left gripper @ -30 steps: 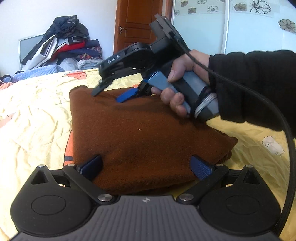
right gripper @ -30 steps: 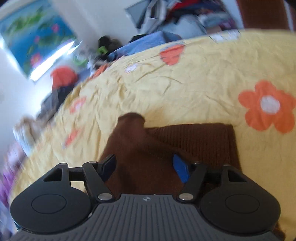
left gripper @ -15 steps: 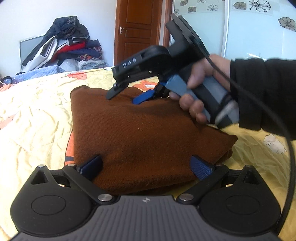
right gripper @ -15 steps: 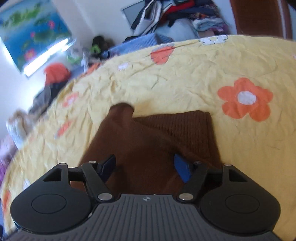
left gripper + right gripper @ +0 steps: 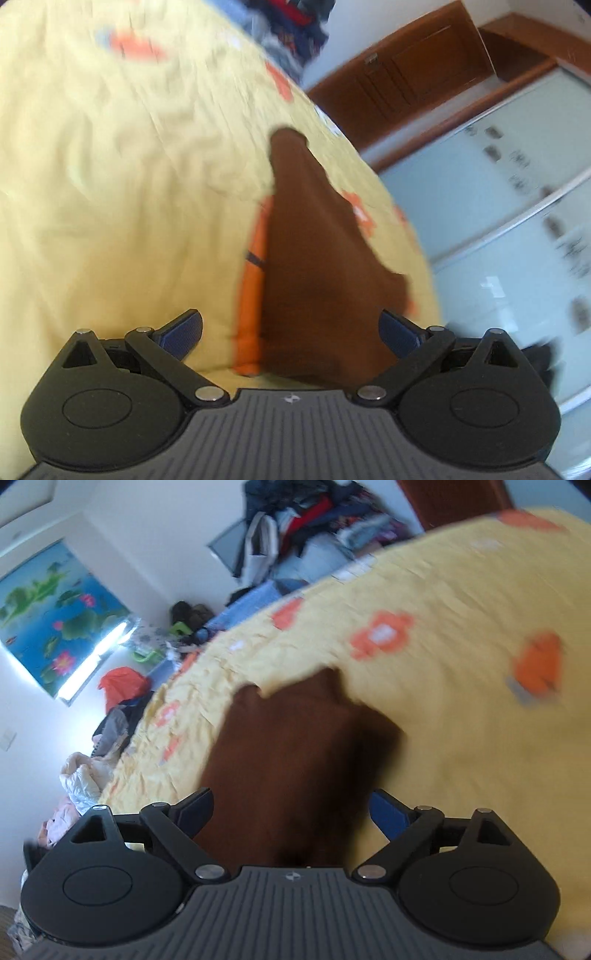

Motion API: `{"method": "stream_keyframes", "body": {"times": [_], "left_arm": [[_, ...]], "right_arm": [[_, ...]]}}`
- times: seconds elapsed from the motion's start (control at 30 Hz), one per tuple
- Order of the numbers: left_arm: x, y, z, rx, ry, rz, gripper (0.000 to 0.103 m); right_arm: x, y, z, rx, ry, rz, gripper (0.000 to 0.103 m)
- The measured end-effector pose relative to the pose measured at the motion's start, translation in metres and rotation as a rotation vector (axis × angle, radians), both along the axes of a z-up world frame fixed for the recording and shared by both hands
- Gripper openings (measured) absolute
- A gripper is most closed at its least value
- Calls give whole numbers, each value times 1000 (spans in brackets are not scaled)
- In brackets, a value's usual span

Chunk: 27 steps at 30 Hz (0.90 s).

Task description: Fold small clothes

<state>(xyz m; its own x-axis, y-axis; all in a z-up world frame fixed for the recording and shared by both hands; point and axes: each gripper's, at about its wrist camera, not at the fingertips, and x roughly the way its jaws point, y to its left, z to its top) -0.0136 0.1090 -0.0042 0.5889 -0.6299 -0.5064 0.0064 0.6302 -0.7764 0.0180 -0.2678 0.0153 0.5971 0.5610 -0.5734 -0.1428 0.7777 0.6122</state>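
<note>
The left gripper (image 5: 291, 328) points forward and a little downward, and its view is tilted strongly to one side, so the wrist is rolled. Its jaws stand wide apart and its blue pads (image 5: 183, 332) press on nothing. The right gripper (image 5: 291, 808) also points forward and downward with a tilted view; its jaws are opening, and its pads (image 5: 389, 814) grip nothing.
</note>
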Motion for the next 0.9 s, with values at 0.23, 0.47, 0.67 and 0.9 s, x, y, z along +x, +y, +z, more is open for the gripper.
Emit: {"method": "stream_keyframes", "body": {"times": [0.23,0.47,0.67,0.9], "left_arm": [[38,-42,-8,98,79,-150,24],[1,-40,15,261,18,-200,19],[-16,-39,31,368,-50,-142,63],[-32,-74,53,507,-245,-144,77]], "right_arm": [[-1,22,-44,111,142,102,54],[-23,26,-33,56,112,188,22],[-30,10,-35,132,111,85,69],[22,-3,3,49,9,-40,75]]}}
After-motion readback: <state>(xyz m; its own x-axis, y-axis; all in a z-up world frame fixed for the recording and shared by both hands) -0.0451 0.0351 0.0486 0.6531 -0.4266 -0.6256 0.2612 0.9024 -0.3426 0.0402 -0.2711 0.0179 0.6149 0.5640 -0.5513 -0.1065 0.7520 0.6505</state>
